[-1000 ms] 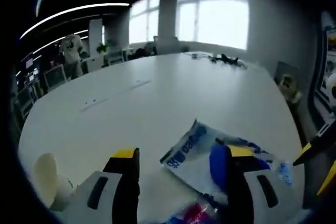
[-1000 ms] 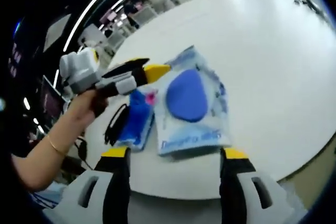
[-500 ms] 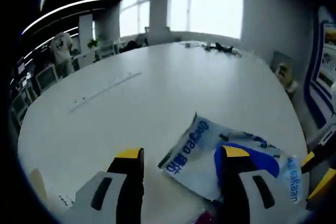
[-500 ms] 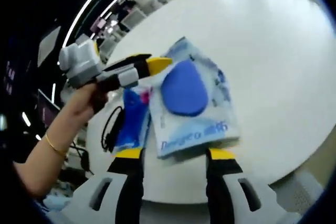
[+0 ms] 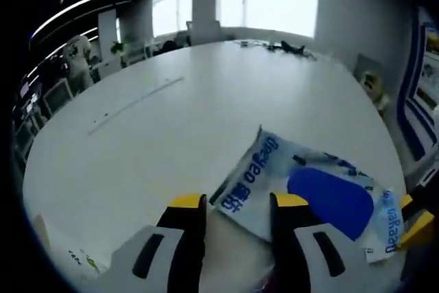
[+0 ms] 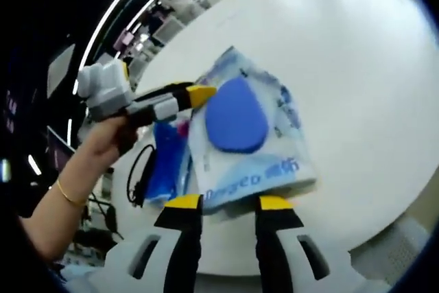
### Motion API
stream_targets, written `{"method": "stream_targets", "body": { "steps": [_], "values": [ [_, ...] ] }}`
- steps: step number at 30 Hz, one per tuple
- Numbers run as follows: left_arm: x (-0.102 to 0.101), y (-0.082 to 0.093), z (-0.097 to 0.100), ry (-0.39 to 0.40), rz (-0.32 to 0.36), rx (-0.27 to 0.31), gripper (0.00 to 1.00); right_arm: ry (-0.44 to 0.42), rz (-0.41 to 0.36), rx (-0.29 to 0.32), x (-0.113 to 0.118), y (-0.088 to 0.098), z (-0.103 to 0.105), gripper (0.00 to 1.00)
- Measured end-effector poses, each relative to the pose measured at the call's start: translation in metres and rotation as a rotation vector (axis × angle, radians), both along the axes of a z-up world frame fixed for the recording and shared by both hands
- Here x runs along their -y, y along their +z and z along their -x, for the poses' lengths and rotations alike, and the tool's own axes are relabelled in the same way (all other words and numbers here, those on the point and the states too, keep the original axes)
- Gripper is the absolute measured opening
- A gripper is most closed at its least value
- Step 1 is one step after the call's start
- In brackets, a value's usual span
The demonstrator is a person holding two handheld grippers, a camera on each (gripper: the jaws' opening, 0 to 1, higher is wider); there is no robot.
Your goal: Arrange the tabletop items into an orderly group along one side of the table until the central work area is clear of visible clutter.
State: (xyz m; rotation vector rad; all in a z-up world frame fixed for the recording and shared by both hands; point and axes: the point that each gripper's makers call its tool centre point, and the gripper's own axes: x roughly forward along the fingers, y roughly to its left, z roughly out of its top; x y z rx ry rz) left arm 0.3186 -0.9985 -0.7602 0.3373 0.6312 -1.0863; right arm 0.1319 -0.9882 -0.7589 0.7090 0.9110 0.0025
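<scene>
Now narrower jaws around packet (image 6: 250, 142)

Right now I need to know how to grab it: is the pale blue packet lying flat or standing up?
Lying flat. The packet rests spread on the white table, its printed face and blue oval turned up.

Glossy crinkled plastic packet (image 6: 250, 138) on smooth matt white table (image 5: 206, 128).

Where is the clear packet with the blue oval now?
The clear packet lies flat near the edge of the white table, just ahead of the right gripper, with a smaller blue packet on its left in the right gripper view.
</scene>
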Motion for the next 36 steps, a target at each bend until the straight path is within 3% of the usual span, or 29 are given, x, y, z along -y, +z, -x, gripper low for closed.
{"method": "stream_targets", "body": {
  "steps": [10, 19, 27, 32, 36],
  "values": [
    [-0.002, -0.001, -0.003, 0.011, 0.002, -0.006, 0.24, -0.028, -0.045, -0.012, 0.0, -0.004, 0.0, 0.15],
    [-0.009, -0.001, -0.007, 0.029, 0.0, -0.018, 0.09, -0.012, -0.067, -0.006, -0.004, -0.004, -0.002, 0.09],
    [-0.009, 0.0, -0.003, -0.026, -0.082, 0.065, 0.02, -0.017, -0.08, -0.002, -0.003, -0.003, -0.003, 0.04],
    [-0.011, 0.002, 0.0, -0.056, -0.144, 0.092, 0.01, -0.012, -0.068, -0.002, 0.001, -0.003, -0.003, 0.02],
    [-0.013, 0.003, -0.001, -0.047, -0.143, 0.091, 0.0, -0.008, -0.058, 0.0, 0.003, -0.002, -0.003, 0.01]
  ]
}}
